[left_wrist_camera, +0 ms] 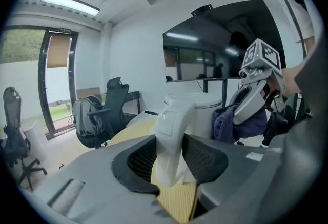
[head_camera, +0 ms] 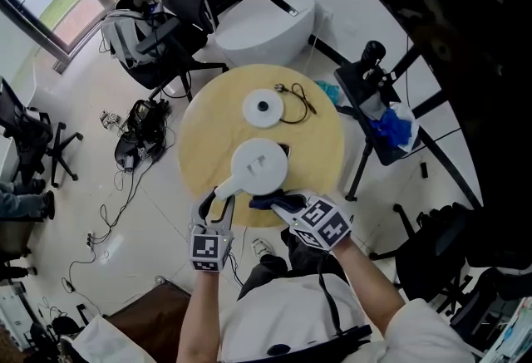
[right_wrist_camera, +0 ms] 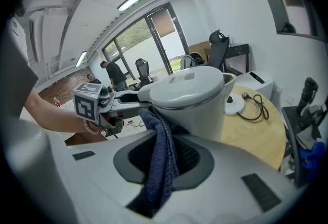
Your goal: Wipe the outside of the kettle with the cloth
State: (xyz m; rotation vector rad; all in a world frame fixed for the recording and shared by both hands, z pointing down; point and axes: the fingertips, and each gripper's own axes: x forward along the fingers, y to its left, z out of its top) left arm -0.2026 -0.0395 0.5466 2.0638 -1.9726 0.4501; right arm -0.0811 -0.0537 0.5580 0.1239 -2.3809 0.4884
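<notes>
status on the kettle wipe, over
Left gripper shut on handle. Right gripper shut on cloth, cloth against kettle. Base and cord apart, not in the way.

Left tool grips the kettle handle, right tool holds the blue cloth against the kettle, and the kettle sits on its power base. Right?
No. The kettle is off its power base; the head view shows the base lying apart, farther across the table. Left tool on the handle and right tool holding the cloth are correct.
</notes>
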